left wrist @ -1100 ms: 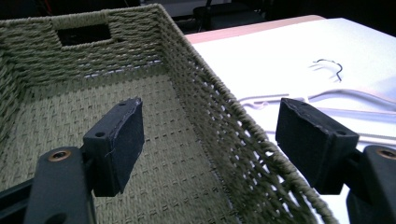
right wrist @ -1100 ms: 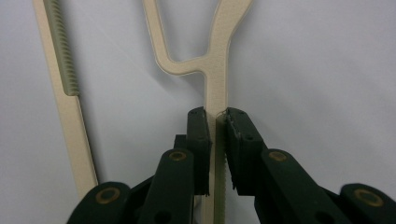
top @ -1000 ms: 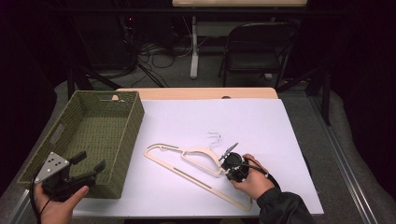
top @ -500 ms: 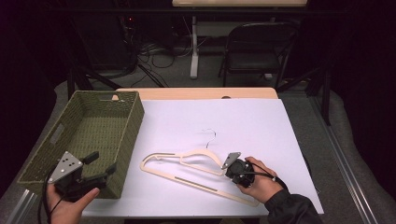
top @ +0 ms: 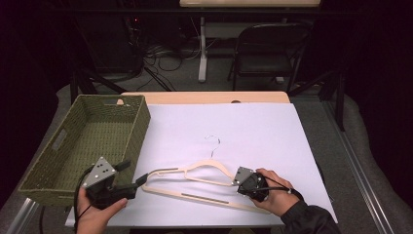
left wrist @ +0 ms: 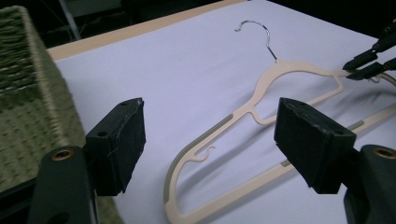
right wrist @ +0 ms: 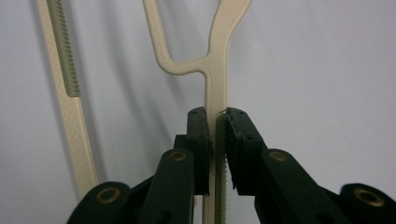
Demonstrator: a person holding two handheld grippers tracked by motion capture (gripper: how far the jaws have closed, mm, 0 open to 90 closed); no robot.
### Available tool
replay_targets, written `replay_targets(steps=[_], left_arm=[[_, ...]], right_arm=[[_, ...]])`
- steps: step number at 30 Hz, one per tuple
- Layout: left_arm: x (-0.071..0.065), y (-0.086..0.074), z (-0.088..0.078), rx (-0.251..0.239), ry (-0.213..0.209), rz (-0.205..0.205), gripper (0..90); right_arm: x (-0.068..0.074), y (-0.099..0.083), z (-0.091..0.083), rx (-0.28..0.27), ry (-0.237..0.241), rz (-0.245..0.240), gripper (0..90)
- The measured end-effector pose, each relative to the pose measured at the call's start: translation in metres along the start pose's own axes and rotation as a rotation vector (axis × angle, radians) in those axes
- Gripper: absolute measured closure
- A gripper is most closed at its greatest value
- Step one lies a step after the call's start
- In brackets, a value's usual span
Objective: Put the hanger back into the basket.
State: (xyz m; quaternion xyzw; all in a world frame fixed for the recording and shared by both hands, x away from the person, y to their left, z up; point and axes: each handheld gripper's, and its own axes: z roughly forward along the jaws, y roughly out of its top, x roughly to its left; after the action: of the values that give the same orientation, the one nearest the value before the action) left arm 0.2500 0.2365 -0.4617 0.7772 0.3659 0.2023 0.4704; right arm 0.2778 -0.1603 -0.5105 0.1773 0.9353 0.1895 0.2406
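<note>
A cream plastic hanger (top: 195, 181) with a wire hook lies flat on the white sheet near the table's front. My right gripper (top: 238, 179) is shut on its right shoulder arm. In the right gripper view the gripper (right wrist: 216, 140) has its pads pressed on both sides of the hanger (right wrist: 217, 70). My left gripper (top: 134, 171) is open, at the front left, pointing at the hanger's left end. In the left gripper view the gripper (left wrist: 212, 140) has its jaws spread wide, with the hanger (left wrist: 261, 88) lying beyond them.
A green woven basket (top: 141, 126) stands at the table's left, close beside my left gripper, and also edges the left gripper view as the basket (left wrist: 28, 84). A strip of bare wooden table top (top: 204, 97) runs along the back. Behind it are a chair (top: 268, 53) and floor cables.
My left gripper has moved right along the front edge, from in front of the basket toward the hanger's left end. The right gripper has shifted slightly, swinging the hanger's left end toward the front.
</note>
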Motion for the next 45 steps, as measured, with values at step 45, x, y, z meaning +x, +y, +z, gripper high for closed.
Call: replay_targets(steps=[45], left_arm=[[-0.011,0.014,0.131,0.391,-0.481,0.079,37.9]], right_arm=[[0.01,0.003,-0.019,-0.054,-0.101,-0.198,80.2]])
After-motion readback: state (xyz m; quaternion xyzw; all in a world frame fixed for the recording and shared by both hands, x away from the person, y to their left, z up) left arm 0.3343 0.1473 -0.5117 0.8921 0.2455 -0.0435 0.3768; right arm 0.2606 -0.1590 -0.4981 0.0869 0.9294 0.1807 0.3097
